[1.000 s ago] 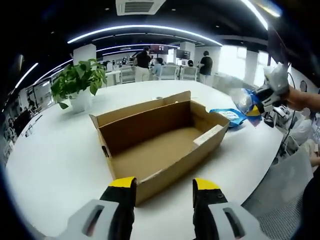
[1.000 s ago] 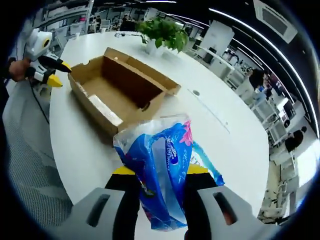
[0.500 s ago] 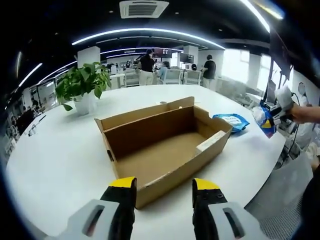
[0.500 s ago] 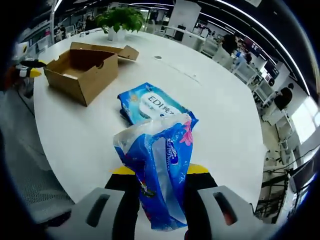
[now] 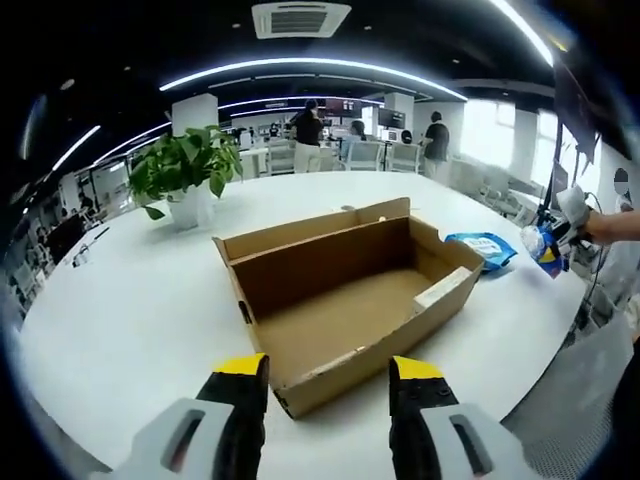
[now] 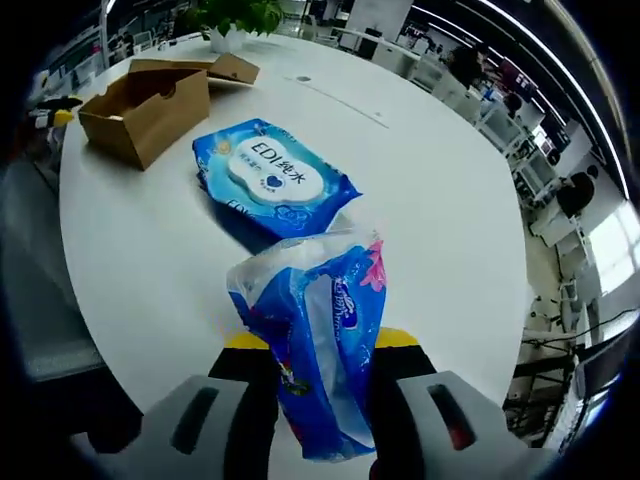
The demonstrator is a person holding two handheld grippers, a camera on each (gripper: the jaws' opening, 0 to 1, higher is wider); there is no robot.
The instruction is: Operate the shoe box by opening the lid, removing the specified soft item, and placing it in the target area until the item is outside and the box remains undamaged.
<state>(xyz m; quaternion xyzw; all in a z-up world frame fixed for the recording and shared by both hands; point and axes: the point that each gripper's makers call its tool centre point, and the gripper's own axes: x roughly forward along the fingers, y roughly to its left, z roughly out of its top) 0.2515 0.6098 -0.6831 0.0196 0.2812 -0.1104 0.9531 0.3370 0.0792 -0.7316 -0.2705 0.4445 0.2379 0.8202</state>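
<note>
- The left gripper [image 5: 328, 372] hovers at the near edge of the shoe box [image 5: 350, 295] with its jaws parted and nothing between them, the yellow tips to either side of the near wall but not touching it.
- The box sits open on the white table [image 5: 120, 320], interior bare, its long axis running from near-left to far-right in the left gripper view; a potted plant [image 5: 185, 170] stands well beyond its far-left corner.
- A flat blue wipes pack [image 6: 272, 180] lies on the table just past the box's far-right end, long axis pointing back toward the box in the right gripper view.
- The right gripper [image 6: 312, 345] is clamped on the blue soft packet [image 6: 315, 350] (crinkly plastic, pink print at one side), which stands upright between the jaws, long axis rising away from them, top end leaning toward the wipes pack.
- The step in hand looks to be the set-down: lower the packet onto bare table near the wipes pack, let its lower end touch first, then part the jaws slowly so the film does not cling.
- Keep the left gripper off the cardboard, so the box stays unmarked.
</note>
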